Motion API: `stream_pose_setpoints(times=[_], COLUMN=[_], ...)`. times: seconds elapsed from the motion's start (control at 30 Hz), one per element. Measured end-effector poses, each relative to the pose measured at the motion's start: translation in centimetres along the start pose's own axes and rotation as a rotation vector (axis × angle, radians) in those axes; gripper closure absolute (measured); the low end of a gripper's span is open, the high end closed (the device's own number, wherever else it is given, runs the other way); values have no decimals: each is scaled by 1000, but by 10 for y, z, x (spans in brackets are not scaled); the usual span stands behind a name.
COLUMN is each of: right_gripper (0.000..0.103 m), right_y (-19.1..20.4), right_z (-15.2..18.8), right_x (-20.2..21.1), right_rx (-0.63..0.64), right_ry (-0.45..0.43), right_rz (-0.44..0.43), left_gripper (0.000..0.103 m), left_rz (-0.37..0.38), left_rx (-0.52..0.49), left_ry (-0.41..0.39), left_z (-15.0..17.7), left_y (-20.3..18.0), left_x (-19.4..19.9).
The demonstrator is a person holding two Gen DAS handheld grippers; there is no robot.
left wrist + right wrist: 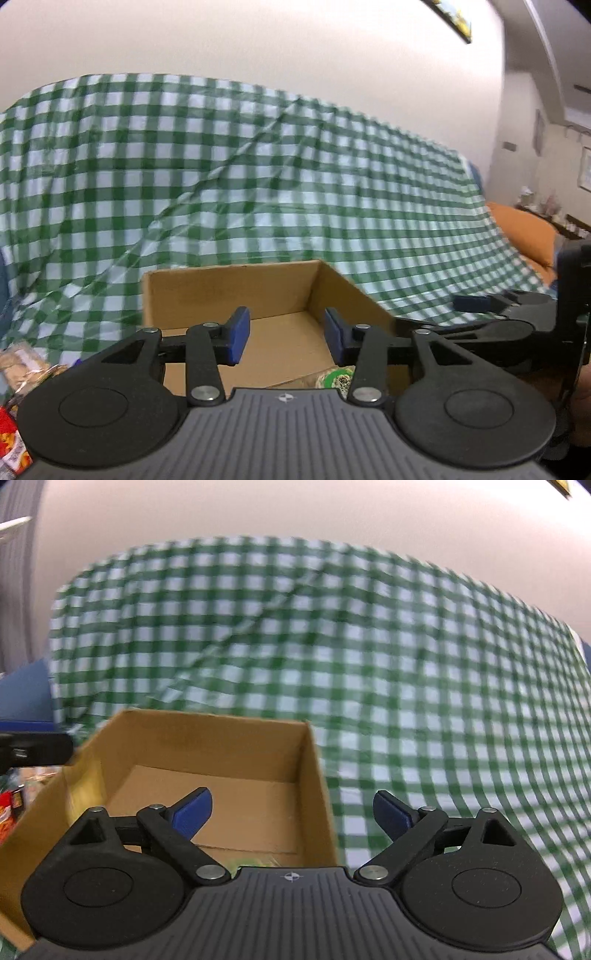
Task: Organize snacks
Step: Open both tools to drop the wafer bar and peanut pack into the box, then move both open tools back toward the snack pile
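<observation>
The cardboard box [236, 291] sat on the green-checked cloth [258, 177], a green snack packet [334, 378] lying inside near its front. The left claw [287, 334] hung spread and empty above it; the right claw [292, 812] gaped wider over the box's right wall.

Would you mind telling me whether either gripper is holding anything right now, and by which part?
Nothing is held. The left gripper and right gripper are both open and empty above the cardboard box.
</observation>
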State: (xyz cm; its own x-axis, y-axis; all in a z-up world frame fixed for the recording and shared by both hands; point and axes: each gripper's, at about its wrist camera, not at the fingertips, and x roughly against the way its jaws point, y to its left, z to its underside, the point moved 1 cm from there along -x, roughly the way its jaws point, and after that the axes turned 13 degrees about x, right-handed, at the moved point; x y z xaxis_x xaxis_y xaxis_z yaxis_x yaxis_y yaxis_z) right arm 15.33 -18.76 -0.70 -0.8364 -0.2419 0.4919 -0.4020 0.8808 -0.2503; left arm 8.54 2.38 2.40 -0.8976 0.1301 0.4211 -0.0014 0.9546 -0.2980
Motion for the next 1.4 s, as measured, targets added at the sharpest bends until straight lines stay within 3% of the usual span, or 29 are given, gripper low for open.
stream_pose_setpoints(times=[0.1, 0.2, 0.3, 0.4, 0.57, 0.6, 0.67, 0.7, 0.77, 0.87, 1.0, 1.1, 1.2, 1.27, 1.4], right_gripper=[9, 10, 11, 21, 63, 68, 89, 91, 89, 89, 87, 85, 82, 54, 45], right_y=[-4, -10, -17, -20, -21, -21, -21, -19, -22, -36, -44, -52, -53, -49, -45], right_z=[5, 12, 16, 22, 30, 30, 30, 29, 27, 29, 33, 41, 42, 41, 34], right_x=[-13, -23, -28, -35, -43, -44, -46, -45, -43, -42, -43, -41, -27, -27, -16], right_rx=[14, 10, -23, -47, -100, -112, -111, -104, -95, -181, -186, -218, -212, -188, -180], right_ry=[96, 185, 226, 275, 325, 323, 314, 306, 300, 313, 336, 349, 302, 307, 275], right_rz=[68, 117, 126, 111, 19, -4, -28, -18, 42, 66, 119, 125, 137, 154, 192], left_gripper=[52, 51, 51, 51, 56, 60, 76, 78, 79, 79, 75, 73, 73, 65, 61], left_rz=[-109, -166, -239, -280, -271, -275, -262, -238, -197, -153, -104, -91, -80, -74, -85], left_rx=[33, 137, 185, 216, 257, 241, 217, 235, 246, 213, 203, 200, 209, 213, 198], left_ry=[33, 88, 149, 201, 269, 263, 263, 265, 265, 255, 275, 279, 279, 275, 240], left_z=[-2, -4, -3, -1, 8, 11, 11, 11, 13, 14, 18, 19, 18, 18, 17], left_y=[12, 33, 48, 59, 67, 66, 65, 66, 63, 52, 43, 40, 42, 42, 39], left_x=[-8, -15, -26, -33, -40, -40, -41, -42, -46, -45, -48, -47, -45, -41, -30])
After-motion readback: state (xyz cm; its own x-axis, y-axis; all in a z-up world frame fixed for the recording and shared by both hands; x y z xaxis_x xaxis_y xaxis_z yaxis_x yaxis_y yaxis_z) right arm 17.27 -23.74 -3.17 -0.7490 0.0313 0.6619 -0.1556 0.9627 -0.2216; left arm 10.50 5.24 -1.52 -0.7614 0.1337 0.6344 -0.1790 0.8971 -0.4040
